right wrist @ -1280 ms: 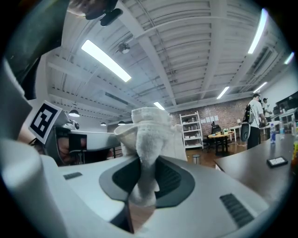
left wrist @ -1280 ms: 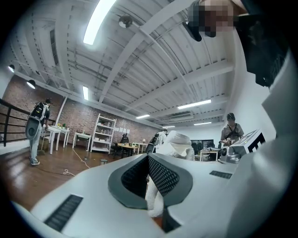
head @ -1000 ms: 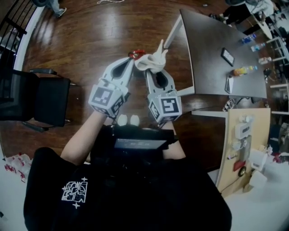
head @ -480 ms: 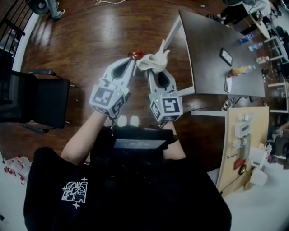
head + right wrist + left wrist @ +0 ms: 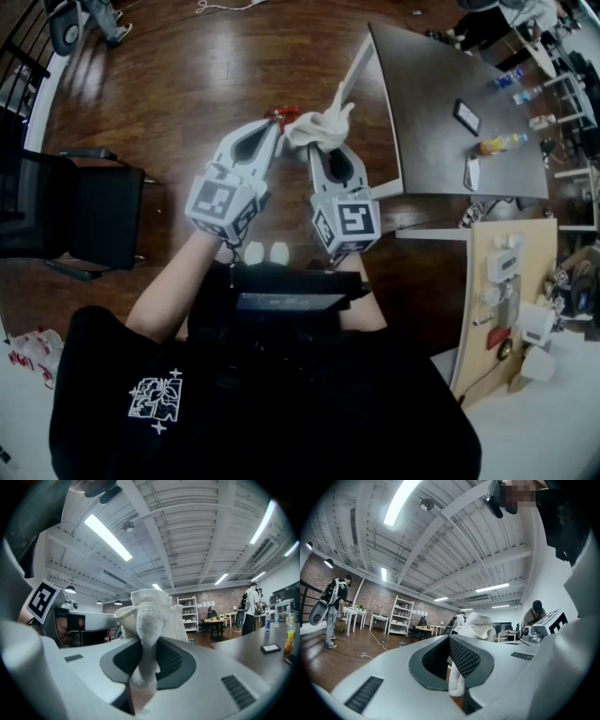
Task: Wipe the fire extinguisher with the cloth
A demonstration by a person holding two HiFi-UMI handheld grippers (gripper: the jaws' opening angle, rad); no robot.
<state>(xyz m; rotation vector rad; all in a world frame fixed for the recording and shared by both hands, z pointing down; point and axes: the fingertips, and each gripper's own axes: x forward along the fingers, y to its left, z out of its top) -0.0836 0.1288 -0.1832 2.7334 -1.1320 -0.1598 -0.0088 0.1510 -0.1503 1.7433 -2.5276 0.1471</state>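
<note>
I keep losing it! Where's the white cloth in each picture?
Head view: cloth top middle of the picture.
Left gripper view: cloth centre, pinched in the jaws.
Right gripper view: cloth centre, bunched above the jaws.
Shared landmark: white shelf in both gripper views.

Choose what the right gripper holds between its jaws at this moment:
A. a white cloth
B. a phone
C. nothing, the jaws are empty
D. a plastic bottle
A: in the right gripper view the white cloth is pinched between the jaws of the right gripper and bunches up above them.
</note>
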